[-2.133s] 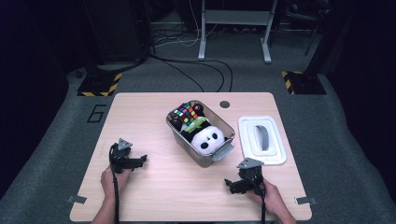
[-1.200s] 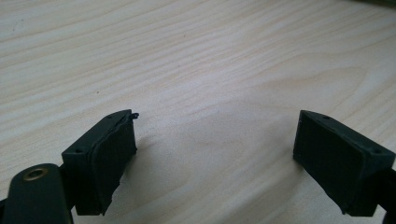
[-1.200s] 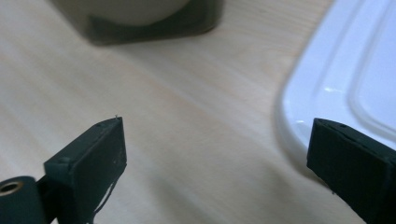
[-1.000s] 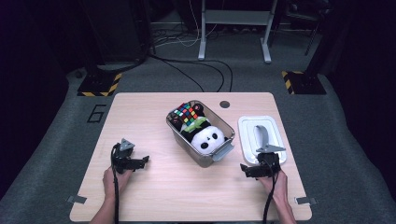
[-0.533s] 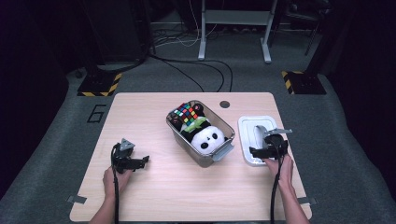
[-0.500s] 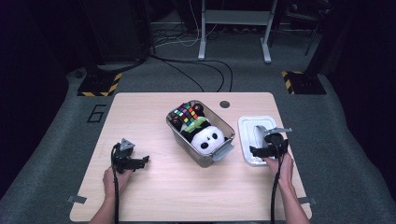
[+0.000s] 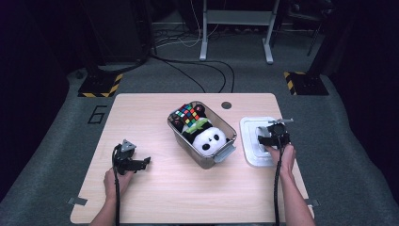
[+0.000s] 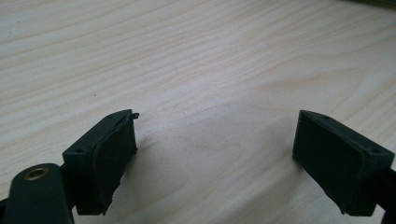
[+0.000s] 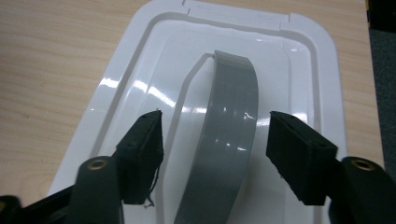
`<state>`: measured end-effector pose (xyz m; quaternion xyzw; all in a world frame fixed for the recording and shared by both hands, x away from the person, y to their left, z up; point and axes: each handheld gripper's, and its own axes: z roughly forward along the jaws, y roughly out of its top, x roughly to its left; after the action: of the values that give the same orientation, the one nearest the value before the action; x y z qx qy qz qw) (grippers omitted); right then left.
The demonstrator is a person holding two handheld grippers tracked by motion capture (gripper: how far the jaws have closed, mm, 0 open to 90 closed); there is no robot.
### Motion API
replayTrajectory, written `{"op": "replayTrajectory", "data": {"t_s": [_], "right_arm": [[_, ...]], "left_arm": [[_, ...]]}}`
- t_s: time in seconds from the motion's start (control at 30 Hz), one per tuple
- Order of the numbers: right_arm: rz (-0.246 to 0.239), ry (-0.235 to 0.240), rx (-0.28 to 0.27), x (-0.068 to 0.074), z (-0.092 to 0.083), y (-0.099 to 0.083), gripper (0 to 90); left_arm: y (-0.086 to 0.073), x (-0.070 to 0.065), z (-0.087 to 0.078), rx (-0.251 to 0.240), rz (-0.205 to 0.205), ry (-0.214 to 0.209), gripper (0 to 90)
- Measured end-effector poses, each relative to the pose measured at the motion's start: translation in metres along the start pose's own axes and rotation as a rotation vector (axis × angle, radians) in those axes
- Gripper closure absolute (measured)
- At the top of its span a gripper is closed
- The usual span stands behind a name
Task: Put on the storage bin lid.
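Observation:
A white lid point(image 7: 251, 127) with a curved grey handle point(image 9: 229, 116) lies flat on the table's right side. My right gripper point(image 7: 270, 133) hovers over it, and in the right gripper view point(image 9: 215, 126) the handle runs up between the jaws. Those jaws have just been closing, but a gap still shows on each side of the handle, so the pads do not touch it. My left gripper point(image 7: 141, 162) rests low over the bare wood at the front left, open point(image 8: 215, 140) with nothing between its jaws.
A clear plastic bin point(image 7: 171, 125) stands at an angle mid-table, holding a panda plush point(image 7: 210, 138), a colour cube point(image 7: 189, 113) and something green. The lid point(image 9: 140, 70) lies close to the table's right edge point(image 7: 287, 141). Dark floor with cables lies beyond.
My right gripper has moved from the table's front up over the white lid, and its jaws have narrowed around the grey handle. The left gripper has stayed still.

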<state>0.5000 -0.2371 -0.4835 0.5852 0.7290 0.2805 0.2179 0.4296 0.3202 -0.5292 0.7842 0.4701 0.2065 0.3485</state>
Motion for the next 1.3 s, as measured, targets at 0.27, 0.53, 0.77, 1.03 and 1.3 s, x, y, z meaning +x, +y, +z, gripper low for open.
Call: {"op": "replayTrajectory", "data": {"t_s": [0.27, 0.53, 0.77, 1.03, 1.3], "right_arm": [[-0.005, -0.035, 0.022, 0.000, 0.009, 0.000, 61.0], [-0.009, -0.019, 0.008, -0.002, 0.001, 0.001, 67.0], [-0.029, -0.001, -0.020, -0.002, -0.013, 0.008, 67.0], [-0.051, 0.016, -0.038, -0.001, -0.031, 0.020, 67.0], [-0.074, 0.021, -0.054, 0.005, -0.044, 0.031, 67.0]], "left_arm": [[0.000, 0.000, 0.000, 0.000, -0.005, 0.002, 13.4], [0.000, 0.000, 0.001, 0.001, -0.006, 0.003, 13.4], [0.001, 0.000, 0.000, 0.003, -0.004, 0.004, 13.4], [0.001, 0.000, 0.000, 0.003, -0.004, 0.004, 13.4], [0.001, 0.000, 0.000, 0.003, -0.004, 0.005, 13.4]]}}
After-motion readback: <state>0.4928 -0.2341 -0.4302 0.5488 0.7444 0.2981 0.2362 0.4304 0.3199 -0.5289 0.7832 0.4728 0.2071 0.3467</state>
